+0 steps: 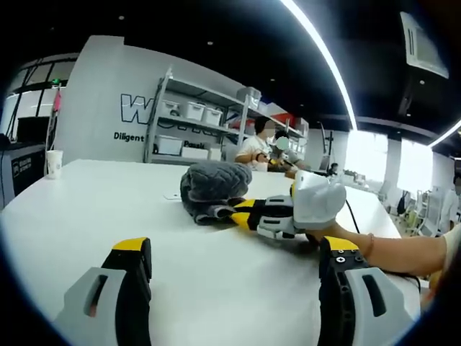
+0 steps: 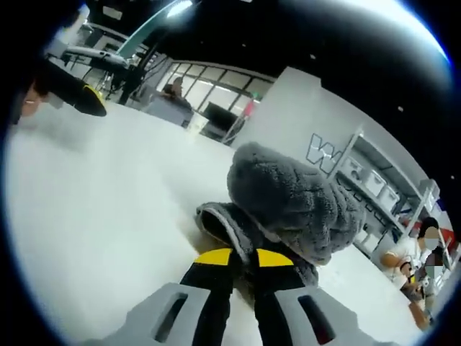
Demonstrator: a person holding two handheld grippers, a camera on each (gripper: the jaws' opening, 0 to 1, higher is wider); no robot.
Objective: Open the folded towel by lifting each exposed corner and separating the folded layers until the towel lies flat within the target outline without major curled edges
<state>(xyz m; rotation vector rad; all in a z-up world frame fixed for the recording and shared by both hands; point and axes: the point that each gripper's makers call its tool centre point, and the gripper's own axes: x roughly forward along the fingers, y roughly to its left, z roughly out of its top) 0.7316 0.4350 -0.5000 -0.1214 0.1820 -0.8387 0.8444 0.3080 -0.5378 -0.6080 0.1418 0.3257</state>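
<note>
Towel bunched grey on white surface; right gripper fingers pinch its near edge. Left gripper fingers wide, empty, well short. Lift slowly, peeling one layer only.

Towel: grey cloth, thick and fluffy, a nubby, matt pile bunched at the centre of the right gripper view.
Table: white top, smooth, with a soft sheen across the lower half of the left gripper view.
Right gripper: grey and black hard plastic, smooth, with yellow tips that look matt.
Left gripper: same smooth plastic, yellow-capped jaws.
Cup: white, looks like paper, far left.
Shelf: pale metal frame, upper centre.
</note>
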